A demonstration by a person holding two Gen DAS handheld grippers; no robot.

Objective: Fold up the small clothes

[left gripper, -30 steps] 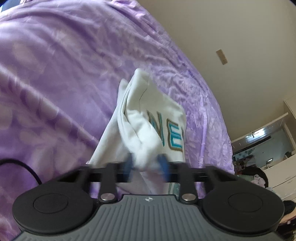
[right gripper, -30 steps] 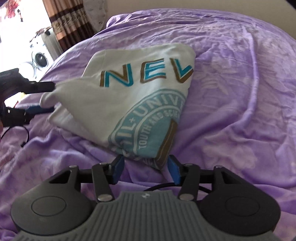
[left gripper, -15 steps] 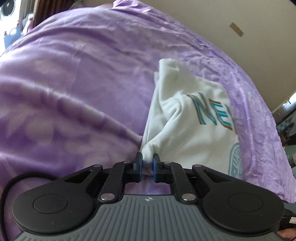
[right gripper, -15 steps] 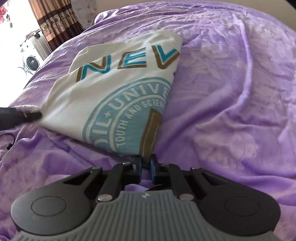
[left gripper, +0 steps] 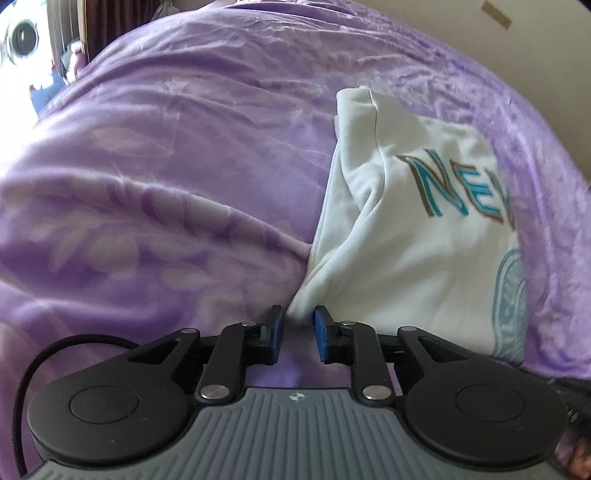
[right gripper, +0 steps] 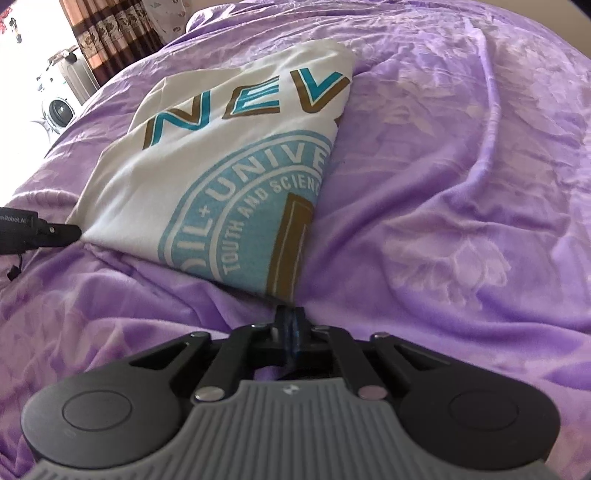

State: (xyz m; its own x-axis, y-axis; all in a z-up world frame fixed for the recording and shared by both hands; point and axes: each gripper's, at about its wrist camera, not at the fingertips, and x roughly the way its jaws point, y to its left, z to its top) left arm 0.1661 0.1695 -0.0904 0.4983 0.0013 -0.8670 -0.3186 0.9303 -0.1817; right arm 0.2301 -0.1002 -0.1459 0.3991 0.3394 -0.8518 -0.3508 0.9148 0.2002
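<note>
The left gripper (left gripper: 298,332) is seen with its blue jaws opening, a bunched corner of the white folded T-shirt with teal and brown lettering (left gripper: 417,236) lying between them without being pressed. The right gripper (right gripper: 292,325) is clamped on the shirt's near corner. The shirt (right gripper: 207,177) is spread on a wrinkled purple floral blanket (right gripper: 443,184), its long axis running from 6 toward 1 o'clock. A brown striped curtain (right gripper: 107,33) and a white appliance (right gripper: 59,109) are seen at 10 o'clock.

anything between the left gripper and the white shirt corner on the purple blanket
Nothing visible. The left gripper has its jaws opening, with a bunched corner of the white printed t-shirt right at their tips, lying on the purple blanket.
</note>
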